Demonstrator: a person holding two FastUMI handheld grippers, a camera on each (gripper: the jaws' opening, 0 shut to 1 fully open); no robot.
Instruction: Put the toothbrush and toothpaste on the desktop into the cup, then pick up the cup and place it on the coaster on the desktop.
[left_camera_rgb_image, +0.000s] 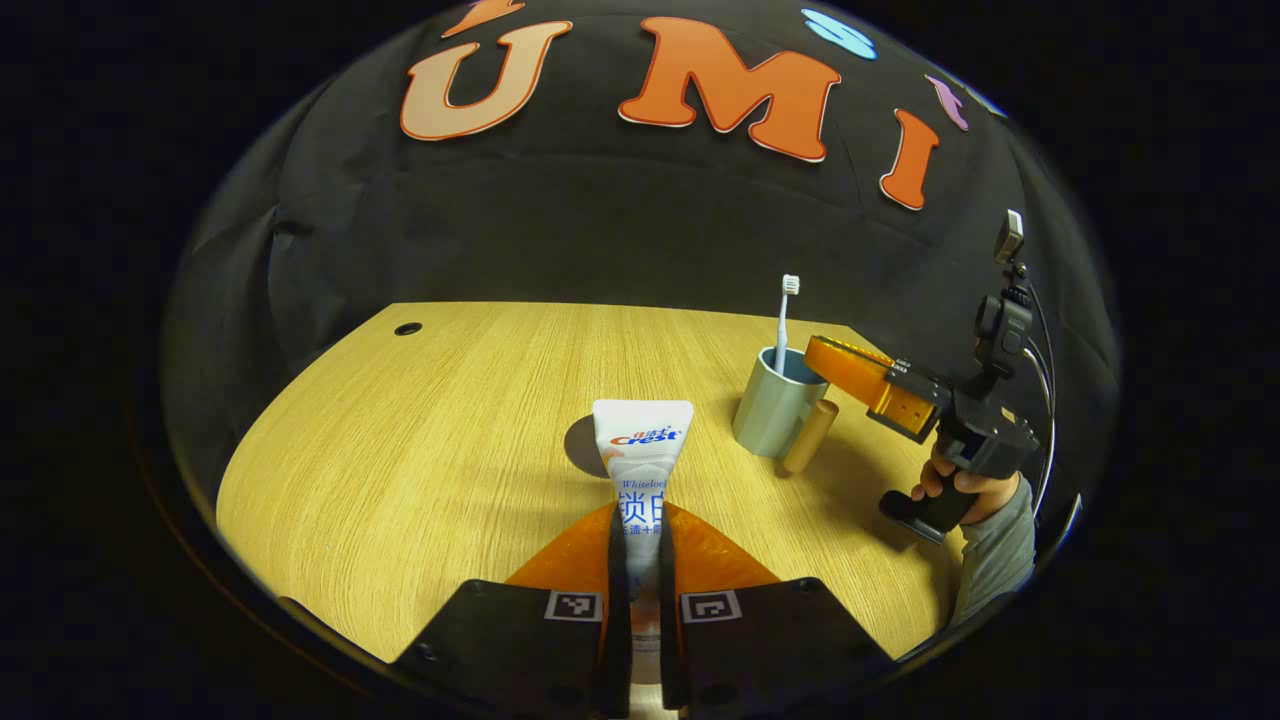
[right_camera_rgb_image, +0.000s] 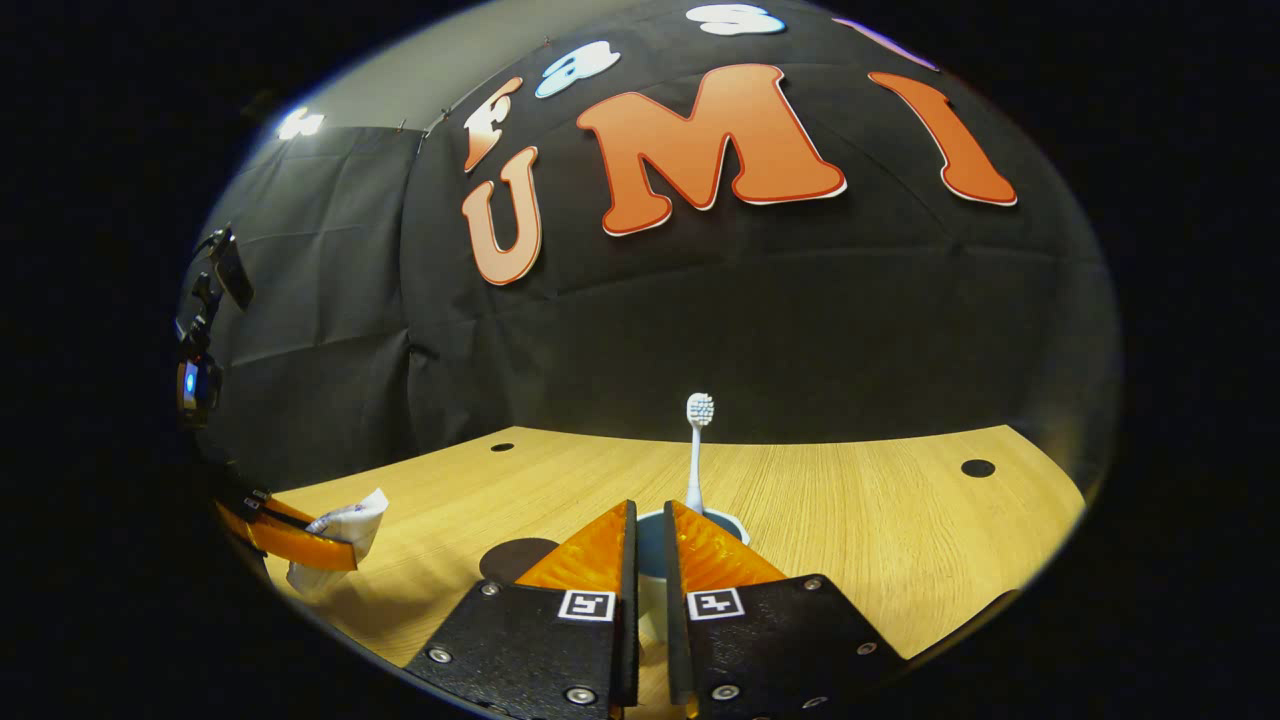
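My left gripper is shut on a white toothpaste tube, whose flat end points forward over the table. Just behind the tube lies the dark round coaster. To the right stands a grey-blue cup with a wooden handle; a white toothbrush stands upright in it. My right gripper hovers at the cup's near rim with a narrow gap between its fingers and nothing pressed between them. The toothbrush rises free just beyond its tips. The coaster lies to the left of them.
The wooden table has small round holes near its back edge. A hand in a grey sleeve holds the right gripper at the table's right edge. The left gripper with the tube shows at far left.
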